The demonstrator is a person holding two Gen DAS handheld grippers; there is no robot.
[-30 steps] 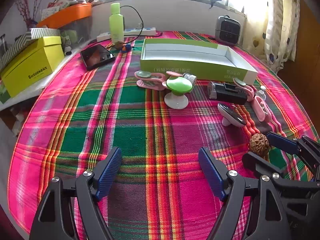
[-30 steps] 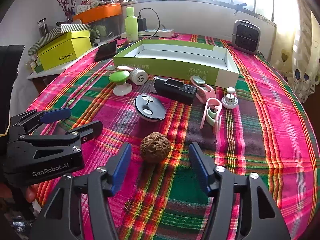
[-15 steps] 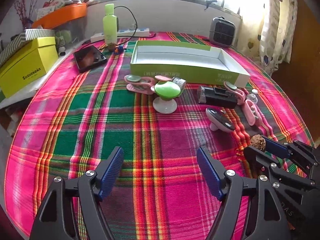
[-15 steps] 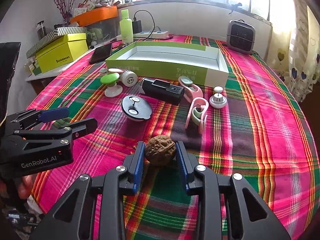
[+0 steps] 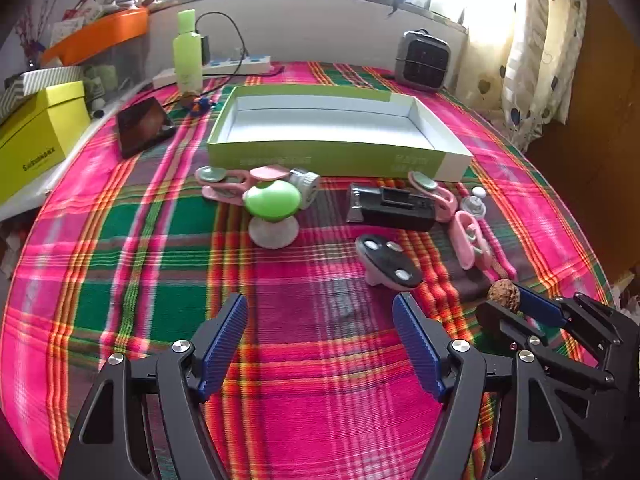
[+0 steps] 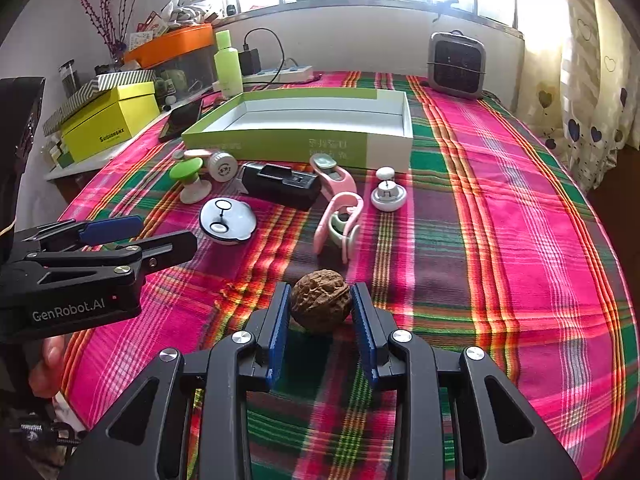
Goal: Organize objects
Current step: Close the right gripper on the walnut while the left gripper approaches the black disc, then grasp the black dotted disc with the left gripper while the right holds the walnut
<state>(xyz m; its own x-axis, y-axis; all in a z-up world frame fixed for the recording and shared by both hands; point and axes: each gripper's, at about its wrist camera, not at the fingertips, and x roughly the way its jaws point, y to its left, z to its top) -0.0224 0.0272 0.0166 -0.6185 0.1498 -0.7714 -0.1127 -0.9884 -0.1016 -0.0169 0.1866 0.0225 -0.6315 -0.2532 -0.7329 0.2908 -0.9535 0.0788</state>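
Walnut (image 6: 320, 306) between right-view fingers (image 6: 280, 326)

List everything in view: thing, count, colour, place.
walnut: 1, brown, between the right jaws
open box: 1, green and white, table centre-back
black case: 1, black, in front of box
pink clips: 3, pink, two right of the case, one at box's left corner
green knob: 1, green on white base, left of case
round disc: 1, white in this view, near case
heater: 1, grey, back right
green bottle: 1, back left
yellow box: 1, side shelf
phone: 1, black, left of open box
left gripper: open, empty
right gripper: shut on walnut
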